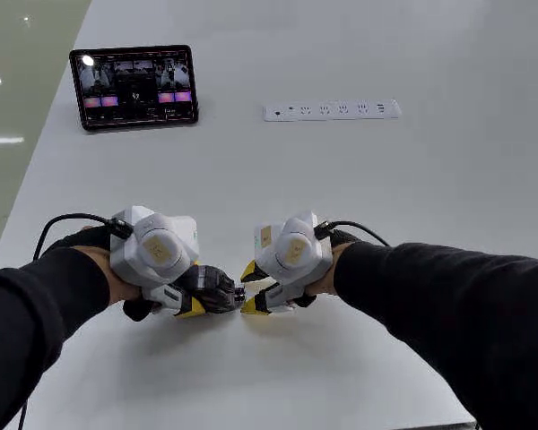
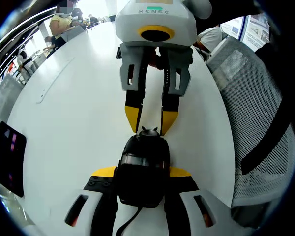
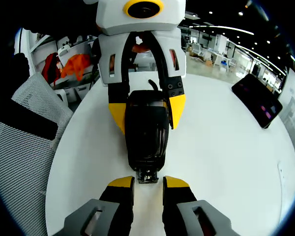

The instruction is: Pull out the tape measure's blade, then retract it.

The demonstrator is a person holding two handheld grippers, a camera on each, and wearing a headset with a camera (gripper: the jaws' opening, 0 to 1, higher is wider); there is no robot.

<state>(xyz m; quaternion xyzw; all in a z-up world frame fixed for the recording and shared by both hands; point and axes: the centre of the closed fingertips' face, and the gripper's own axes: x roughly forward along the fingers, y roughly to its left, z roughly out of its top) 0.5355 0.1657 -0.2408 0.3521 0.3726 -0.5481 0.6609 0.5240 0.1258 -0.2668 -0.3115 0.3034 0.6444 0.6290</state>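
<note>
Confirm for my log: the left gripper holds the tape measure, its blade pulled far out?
No. The left gripper holds the tape measure, but its blade is not out: in the right gripper view the hook sits tight against it.

Between the fingers of the left gripper (image 2: 141, 173) the tape measure (image 3: 146, 130) is showing glossy black. Both it and the right gripper (image 3: 148, 183) are wearing yellow fingertips (image 2: 103, 171) on white-and-grey bodies. Under the fingers the table (image 1: 341, 179) is showing plain white. Beyond the fingers a black tablet (image 1: 134, 86) is glowing pink and purple, near a white power strip (image 1: 332, 111). Behind the fingers the sleeves (image 1: 448, 296) are showing black.
</note>
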